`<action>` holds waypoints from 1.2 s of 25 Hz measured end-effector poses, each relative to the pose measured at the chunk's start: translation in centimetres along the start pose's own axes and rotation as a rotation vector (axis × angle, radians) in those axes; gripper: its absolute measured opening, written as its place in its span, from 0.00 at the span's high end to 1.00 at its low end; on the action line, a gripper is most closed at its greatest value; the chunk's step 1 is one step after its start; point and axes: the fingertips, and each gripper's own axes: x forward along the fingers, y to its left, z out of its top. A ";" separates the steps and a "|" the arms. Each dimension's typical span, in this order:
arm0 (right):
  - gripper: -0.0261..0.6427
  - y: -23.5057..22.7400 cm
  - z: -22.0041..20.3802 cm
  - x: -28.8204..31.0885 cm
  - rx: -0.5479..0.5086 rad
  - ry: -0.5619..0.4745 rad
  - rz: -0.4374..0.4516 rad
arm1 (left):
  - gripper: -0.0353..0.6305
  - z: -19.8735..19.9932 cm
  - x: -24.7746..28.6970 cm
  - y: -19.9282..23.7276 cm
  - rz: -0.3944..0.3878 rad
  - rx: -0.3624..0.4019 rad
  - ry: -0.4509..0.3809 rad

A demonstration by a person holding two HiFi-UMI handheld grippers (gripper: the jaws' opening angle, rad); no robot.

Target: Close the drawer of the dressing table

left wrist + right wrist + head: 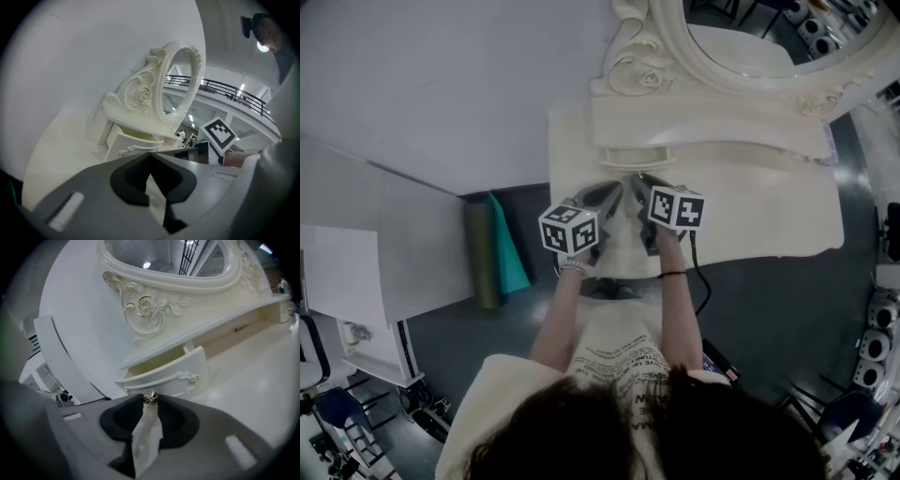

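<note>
The drawer stands pulled out at the centre of the right gripper view, under the dressing table's carved oval mirror. Just below it, the right gripper's fingers pinch its metal knob. The left gripper's fingers are pressed together, holding nothing.

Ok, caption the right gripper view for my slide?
Right tongs gripping the handle knob of the half-open dressing-table drawer.

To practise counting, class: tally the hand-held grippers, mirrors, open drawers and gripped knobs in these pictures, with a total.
Hand-held grippers: 2
Mirror: 1
Open drawer: 1
Knob, gripped: 1
Total: 5
</note>
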 end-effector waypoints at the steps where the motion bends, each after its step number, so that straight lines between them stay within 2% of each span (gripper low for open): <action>1: 0.82 -0.1 0.1 0.1 0.000 0.000 -0.002 | 0.94 0.1 0.1 0.1 -0.001 0.000 0.000; 30: 0.82 -0.4 2.3 2.1 0.009 -0.021 -0.013 | 0.94 1.9 1.9 2.5 -0.040 0.001 0.009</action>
